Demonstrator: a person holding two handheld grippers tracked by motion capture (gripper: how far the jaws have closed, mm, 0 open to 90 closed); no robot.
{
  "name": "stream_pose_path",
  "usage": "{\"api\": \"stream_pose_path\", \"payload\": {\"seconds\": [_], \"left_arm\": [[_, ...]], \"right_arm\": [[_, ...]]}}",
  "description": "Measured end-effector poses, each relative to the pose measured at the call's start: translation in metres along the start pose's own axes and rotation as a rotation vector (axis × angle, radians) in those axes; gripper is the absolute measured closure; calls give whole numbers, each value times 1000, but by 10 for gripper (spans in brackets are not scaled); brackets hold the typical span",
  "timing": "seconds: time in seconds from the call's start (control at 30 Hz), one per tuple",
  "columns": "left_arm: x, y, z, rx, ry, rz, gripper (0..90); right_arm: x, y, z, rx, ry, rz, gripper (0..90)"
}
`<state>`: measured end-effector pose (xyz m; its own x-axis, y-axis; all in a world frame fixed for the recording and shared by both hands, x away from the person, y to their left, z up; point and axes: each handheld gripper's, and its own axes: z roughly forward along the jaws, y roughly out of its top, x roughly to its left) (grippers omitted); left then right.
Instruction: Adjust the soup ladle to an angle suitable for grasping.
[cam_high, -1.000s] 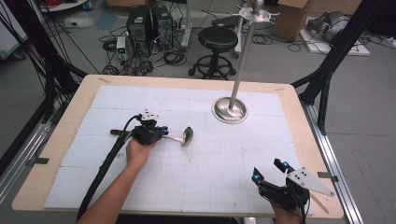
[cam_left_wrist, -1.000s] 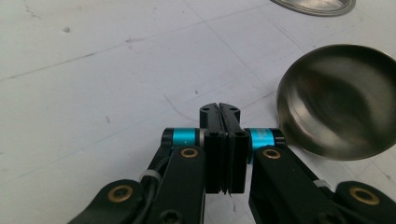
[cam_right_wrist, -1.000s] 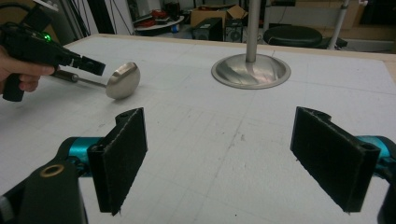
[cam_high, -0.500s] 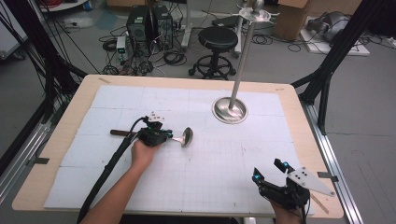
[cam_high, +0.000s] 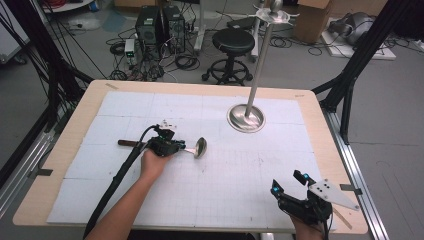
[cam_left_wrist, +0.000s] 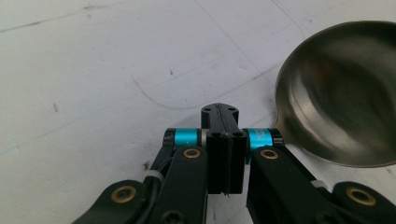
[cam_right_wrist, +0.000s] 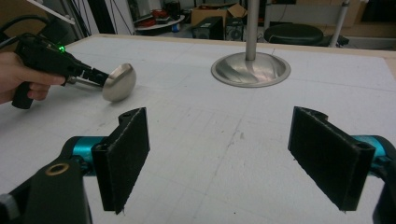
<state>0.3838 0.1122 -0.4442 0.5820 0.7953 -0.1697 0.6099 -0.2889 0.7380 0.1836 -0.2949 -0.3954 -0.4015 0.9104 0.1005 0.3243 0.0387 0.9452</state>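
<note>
Gripping the ladle (cam_high: 199, 147) at the neck, just behind the bowl, with left gripper (cam_left_wrist: 225, 140) fingers clamped together on the thin handle. Lift level; keep the bowl from swinging. Ladle at centre-left of the frame: polished steel, rounded bowl, dark handle end. Right gripper (cam_right_wrist: 233, 154) at lower right, fingers wide apart, pads matte black. Worktop (cam_high: 210, 190) white, gridded.

A steel ladle (cam_high: 199, 147) with a dark handle is held by its shaft, just behind the bowl, in the closed jaws of the left gripper (cam_high: 181, 148). Its rounded, shiny bowl (cam_left_wrist: 341, 93) is seen just beyond the jaw tips, tilted on its side, while the handle (cam_high: 129, 143) extends behind the gripper, low over the white mat.
</note>
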Motion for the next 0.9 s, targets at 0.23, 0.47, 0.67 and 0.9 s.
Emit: {"api": "stream_pose_path", "payload": {"seconds": [0.23,0.47,0.67,0.9], "left_arm": [[-10,-2,-2,27,-29,62,896],[-21,-5,-5,55,-92,97,896],[-34,-8,-7,67,-129,136,896],[-38,-12,-11,75,-148,153,895]], "right_arm": [[1,0,0,3,-1,1,191],[1,0,0,3,-1,2,191],[1,0,-1,1,-4,4,191],[2,0,-1,4,-3,5,191]]}}
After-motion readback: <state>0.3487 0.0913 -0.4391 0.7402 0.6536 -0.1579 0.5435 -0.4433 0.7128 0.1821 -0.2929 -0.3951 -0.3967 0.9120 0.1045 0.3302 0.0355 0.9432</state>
